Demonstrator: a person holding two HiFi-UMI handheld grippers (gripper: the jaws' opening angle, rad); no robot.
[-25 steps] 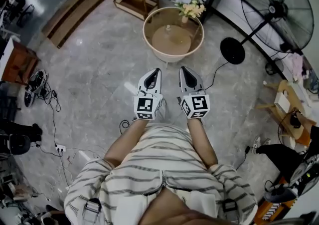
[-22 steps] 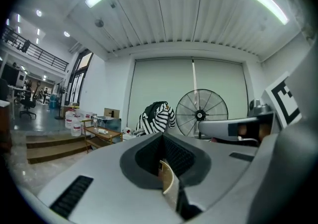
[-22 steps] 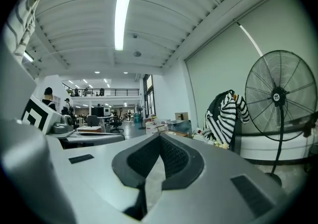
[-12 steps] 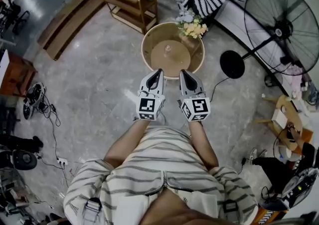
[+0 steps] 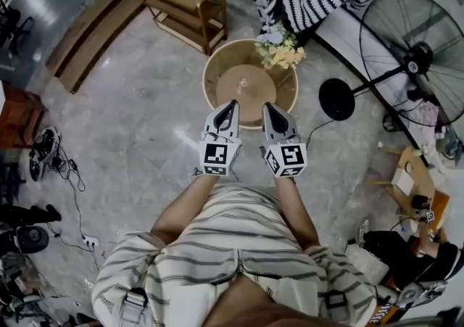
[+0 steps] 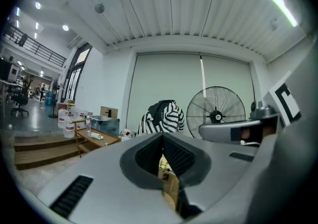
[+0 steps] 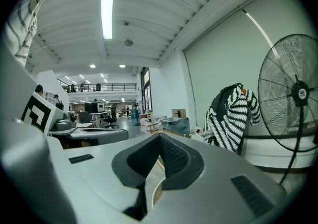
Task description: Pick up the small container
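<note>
Beige and round, the low table (image 5: pixel 212 64) fills the middle of the head view, with the small container (image 5: pixel 243 84) upright near its centre and flowers (image 5: pixel 279 48) at its far rim. The left gripper (image 5: pixel 233 104) and right gripper (image 5: pixel 265 106) are held side by side, their tips showing against the table's near edge, apart from the container.

In the left gripper view, the left gripper's (image 6: pixel 162 136) jaws are clenched tip to tip with nothing between them. A sliver of the wooden table shows below them, and a striped garment (image 6: pixel 161 116) and a standing fan (image 6: pixel 216 113) stand beyond.

In the right gripper view, the right gripper's (image 7: pixel 159 137) jaws are likewise pressed together and empty, the table's curved rim (image 7: pixel 151 193) just visible beneath. Neither of these 2 views shows the container.

The pickup appears barely begun. The container stands untouched, and 1 gripper has yet to open, come down around it, close and lift.
</note>
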